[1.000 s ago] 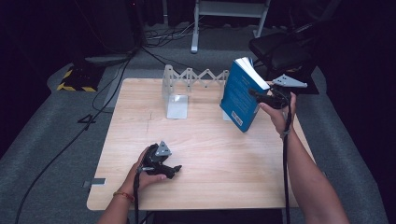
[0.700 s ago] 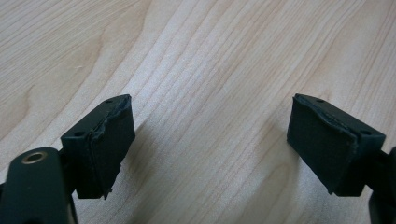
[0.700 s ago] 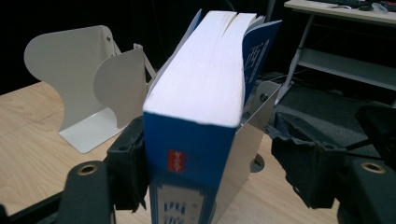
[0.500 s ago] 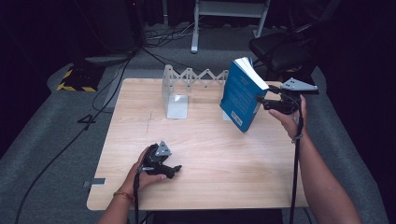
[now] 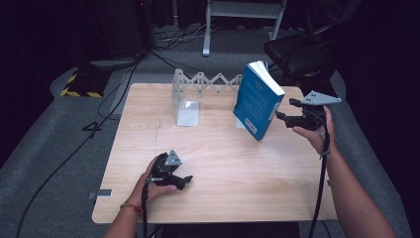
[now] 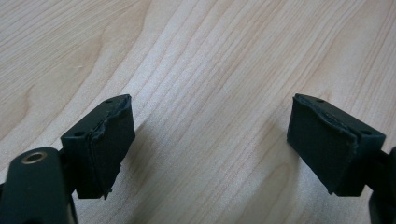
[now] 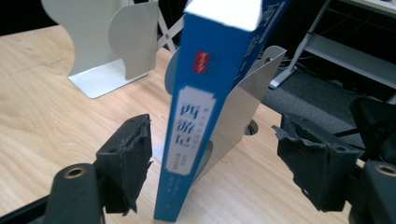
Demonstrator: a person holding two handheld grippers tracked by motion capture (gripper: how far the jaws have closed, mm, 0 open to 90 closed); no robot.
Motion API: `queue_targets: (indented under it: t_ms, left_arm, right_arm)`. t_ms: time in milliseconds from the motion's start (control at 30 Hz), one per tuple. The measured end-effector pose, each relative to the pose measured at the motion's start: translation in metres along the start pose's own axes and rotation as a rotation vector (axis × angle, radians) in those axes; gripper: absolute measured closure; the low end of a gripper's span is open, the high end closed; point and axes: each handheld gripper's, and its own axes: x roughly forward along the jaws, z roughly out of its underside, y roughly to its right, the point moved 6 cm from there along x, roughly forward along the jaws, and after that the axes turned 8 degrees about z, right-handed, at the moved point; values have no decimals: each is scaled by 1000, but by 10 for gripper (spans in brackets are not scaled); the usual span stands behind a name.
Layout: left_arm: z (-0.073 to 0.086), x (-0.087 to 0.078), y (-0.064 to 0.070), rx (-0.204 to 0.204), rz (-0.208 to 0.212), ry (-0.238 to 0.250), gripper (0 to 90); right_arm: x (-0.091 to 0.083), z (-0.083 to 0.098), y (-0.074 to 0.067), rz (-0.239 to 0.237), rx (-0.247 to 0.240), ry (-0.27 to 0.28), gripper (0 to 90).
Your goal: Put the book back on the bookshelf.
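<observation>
A blue book (image 5: pixel 257 101) stands tilted on the wooden table (image 5: pixel 223 163), its top leaning toward the far right. In the right gripper view the book (image 7: pixel 201 116) rests against a shiny metal bookend (image 7: pixel 247 107). My right gripper (image 5: pixel 287 110) is just right of the book. Its jaws have just been opening, and they now stand wide. The right gripper (image 7: pixel 212 135) has the book's spine ahead of it, and neither pad touches the book. My left gripper (image 5: pixel 183 181) lies low on the near left of the table. In its own view the left gripper (image 6: pixel 212 109) is open over bare wood.
A white accordion book rack (image 5: pixel 208 82) stands at the table's far edge, with a white bookend (image 5: pixel 188 111) at its left end. A black chair (image 5: pixel 297 54) is behind the table on the right. Cables cross the grey floor on the left.
The right gripper has let go of the book, spread its jaws and drawn back to the right. The book stays leaning where it was. The left gripper has not moved.
</observation>
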Motion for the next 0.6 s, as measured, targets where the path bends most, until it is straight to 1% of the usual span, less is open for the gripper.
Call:
queue_targets:
  t_ms: [200, 267, 333, 367, 600]
  left_arm:
    - [0, 0, 0, 1, 0, 0, 156]
    - [0, 0, 0, 0, 0, 0, 156]
    - [0, 0, 0, 5, -3, -1, 156]
    - [0, 0, 0, 1, -1, 0, 156]
    - [0, 0, 0, 5, -3, -2, 156]
  right_arm:
    - [-8, 10, -9, -5, -66, -29, 268]
    - [-9, 12, -9, -5, -69, -29, 269]
    - [-12, 17, -10, -9, -67, -29, 270]
    - [-13, 20, -11, -8, -70, -29, 271]
    - [-19, 41, -16, -16, -97, -63, 271]
